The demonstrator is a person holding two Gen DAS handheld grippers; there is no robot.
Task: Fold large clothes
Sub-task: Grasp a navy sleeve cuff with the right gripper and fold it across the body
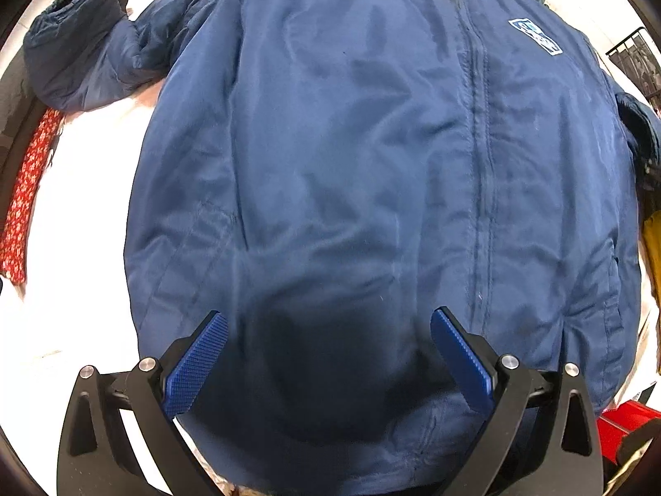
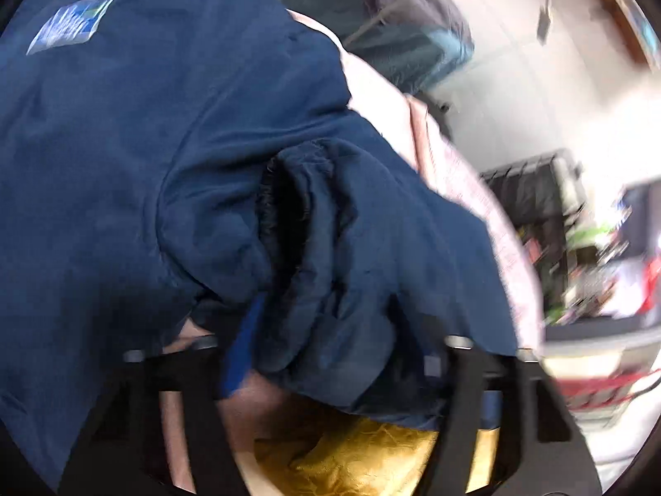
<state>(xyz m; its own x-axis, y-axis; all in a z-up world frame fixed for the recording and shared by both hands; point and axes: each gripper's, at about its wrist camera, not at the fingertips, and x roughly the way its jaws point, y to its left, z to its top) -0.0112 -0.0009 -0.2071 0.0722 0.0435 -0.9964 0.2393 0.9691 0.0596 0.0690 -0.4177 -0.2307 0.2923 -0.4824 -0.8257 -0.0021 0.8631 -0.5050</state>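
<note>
The blue jacket (image 1: 372,157) lies flat under the released left gripper (image 1: 328,326) while the right gripper (image 2: 330,355) grasps its bunched sleeve (image 2: 330,256).

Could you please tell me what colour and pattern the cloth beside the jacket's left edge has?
The cloth is red with a small pale floral print, clearest in the left wrist view.

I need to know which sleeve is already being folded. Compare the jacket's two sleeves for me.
The sleeve seen from the left wrist lies stretched out away from the jacket, its cuff resting on the white surface. The sleeve seen from the right wrist is bunched up, and sits between the right gripper fingers. No gripper touches the first; the left gripper hangs open over the hem. Both are dark blue with dark-lined cuffs.
</note>
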